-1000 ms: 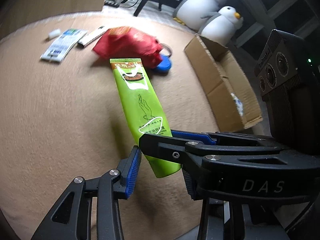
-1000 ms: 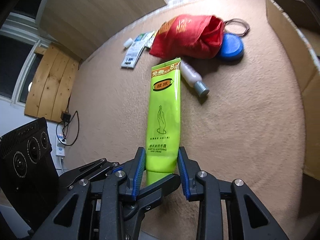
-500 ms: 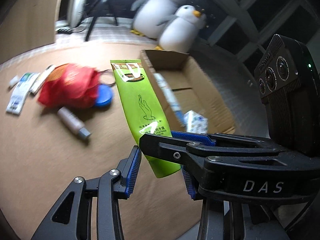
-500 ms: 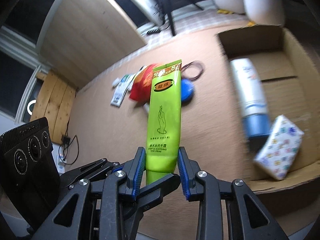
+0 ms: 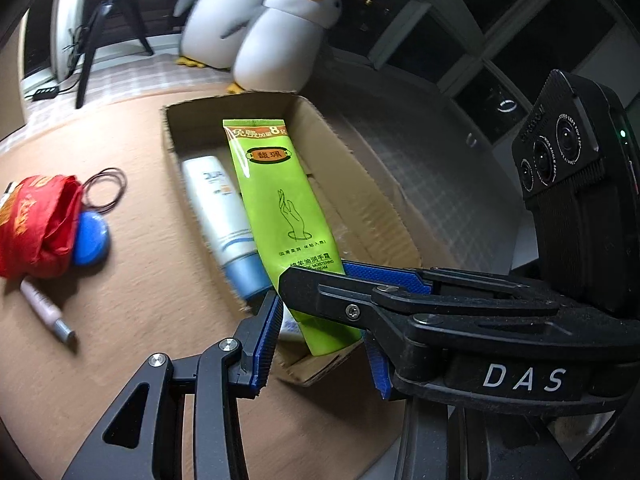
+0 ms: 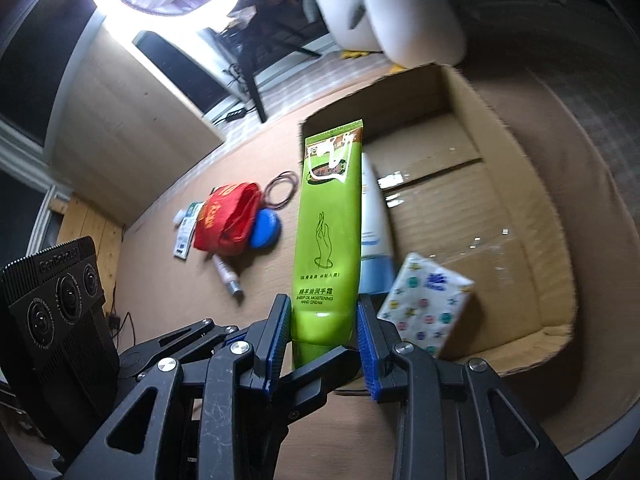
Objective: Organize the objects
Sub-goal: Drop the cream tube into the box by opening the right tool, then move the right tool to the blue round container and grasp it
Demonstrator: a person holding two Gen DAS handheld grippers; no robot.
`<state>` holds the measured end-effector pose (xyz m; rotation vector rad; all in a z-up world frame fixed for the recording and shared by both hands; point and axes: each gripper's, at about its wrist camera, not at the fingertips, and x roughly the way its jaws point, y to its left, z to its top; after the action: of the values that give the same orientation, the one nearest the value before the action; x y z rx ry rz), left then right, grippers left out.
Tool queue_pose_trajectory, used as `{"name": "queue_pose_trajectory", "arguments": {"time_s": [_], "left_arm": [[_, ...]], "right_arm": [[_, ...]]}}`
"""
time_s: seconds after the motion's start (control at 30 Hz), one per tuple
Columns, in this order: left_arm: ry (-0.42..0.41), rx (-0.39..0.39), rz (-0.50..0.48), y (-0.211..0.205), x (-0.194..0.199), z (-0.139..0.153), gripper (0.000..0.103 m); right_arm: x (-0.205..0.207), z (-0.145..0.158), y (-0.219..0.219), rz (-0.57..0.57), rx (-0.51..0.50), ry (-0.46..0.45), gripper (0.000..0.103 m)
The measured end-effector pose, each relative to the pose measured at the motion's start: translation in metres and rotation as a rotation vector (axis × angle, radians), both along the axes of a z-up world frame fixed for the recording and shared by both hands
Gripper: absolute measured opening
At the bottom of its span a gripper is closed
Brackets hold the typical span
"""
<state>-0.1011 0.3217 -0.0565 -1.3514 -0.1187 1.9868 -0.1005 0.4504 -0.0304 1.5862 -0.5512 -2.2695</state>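
Observation:
A green hand cream tube (image 6: 326,232) is held in the air over the near end of an open cardboard box (image 6: 536,184). My right gripper (image 6: 324,328) is shut on the tube's cap end. My left gripper (image 5: 320,320) is around the same end, crossed with the right one; its blue pads (image 5: 267,340) stand apart from the tube (image 5: 280,208). The box (image 5: 360,168) holds a white and blue tube (image 5: 218,208) and a patterned tissue pack (image 6: 424,304).
On the brown carpet left of the box lie a red pouch (image 6: 228,220), a blue round disc (image 6: 264,228), a hair band (image 6: 282,190), a small pink bottle (image 5: 46,310) and white sachets (image 6: 186,228). Two plush penguins (image 5: 280,36) stand behind the box.
Both grippers have carried the green tube off the carpet and to the right, from beside the red pouch to above the box. The grip has not changed.

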Motion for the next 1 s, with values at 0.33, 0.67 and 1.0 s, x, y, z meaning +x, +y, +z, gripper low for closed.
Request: {"name": "queue_pose_trajectory", "arguments": {"time_s": [0.33,0.67,1.0], "left_arm": [[0.024,-0.037,-0.002,0.005,-0.001,-0.001,0.060],[0.008,-0.059,0.076,-0.053,0.001,-0.011,0.059],[-0.041,-0.092,0.260,-0.167,0.012,-0.033,0.059]], "right_arm": [[-0.001,-0.006,0.015,-0.044,0.035,-0.007,0.045],[-0.004,0.001,-0.003,-0.015,0.012,0.022,0.045],[-0.027,0.010,-0.075,0.143,0.050,0.063,0.043]]}}
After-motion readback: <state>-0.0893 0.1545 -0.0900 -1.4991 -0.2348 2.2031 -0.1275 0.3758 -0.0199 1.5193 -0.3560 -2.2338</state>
